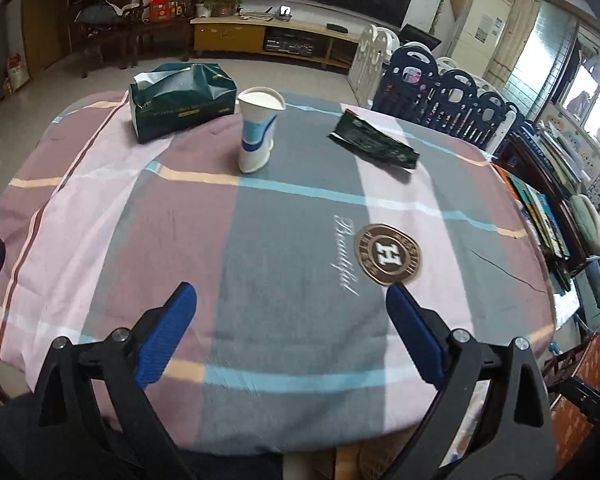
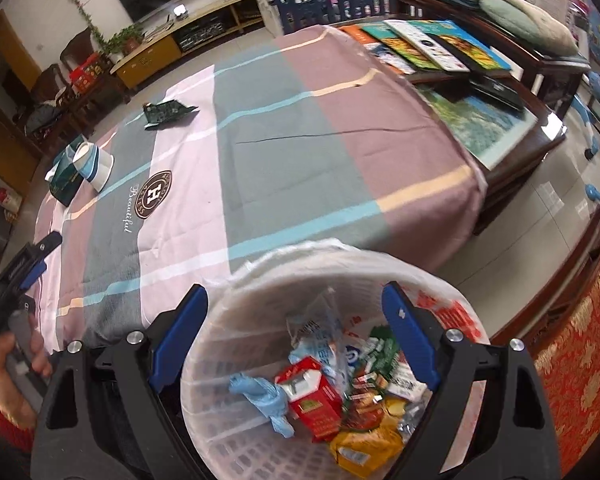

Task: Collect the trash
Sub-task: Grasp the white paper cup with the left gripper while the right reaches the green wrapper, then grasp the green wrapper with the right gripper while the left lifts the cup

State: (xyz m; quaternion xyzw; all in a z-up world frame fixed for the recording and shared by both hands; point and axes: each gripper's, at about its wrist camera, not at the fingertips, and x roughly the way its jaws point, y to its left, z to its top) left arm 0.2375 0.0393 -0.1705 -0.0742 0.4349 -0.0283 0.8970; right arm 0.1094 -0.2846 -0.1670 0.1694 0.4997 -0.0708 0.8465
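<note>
Hanging directly over the waste basket (image 2: 220, 432), the right gripper (image 2: 296, 336) has its blue-padded fingers (image 2: 180, 332) spread wide, with nothing between them. Below the gap, the basket, lined with a clear plastic bag (image 2: 440, 304), holds a red carton (image 2: 316, 396), a crumpled blue tissue (image 2: 264, 396), a yellow wrapper (image 2: 364, 448) and other mixed packaging. No item in the basket touches either pad.

The left gripper (image 1: 292, 332) is likewise open and empty, poised above the near edge of the table, which is covered with a checked cloth (image 1: 292, 216) in pink, grey and mauve. In the right wrist view this gripper appears at the far left, held in a person's hand (image 2: 8, 360).

Remaining items lie well apart from both sets of fingers, toward the far side of the table. A paper cup (image 1: 258, 132), white with blue bands, stands upright, roughly in line with the left gripper's opening. To the right of it, a flattened dark green wrapper (image 1: 374, 142) lies on the cloth. To the left of the cup sits a green tissue pack (image 1: 182, 100), white tissue showing at its top.

Beyond the table: a low cabinet (image 1: 236, 32) and stacked chairs (image 1: 440, 84).
</note>
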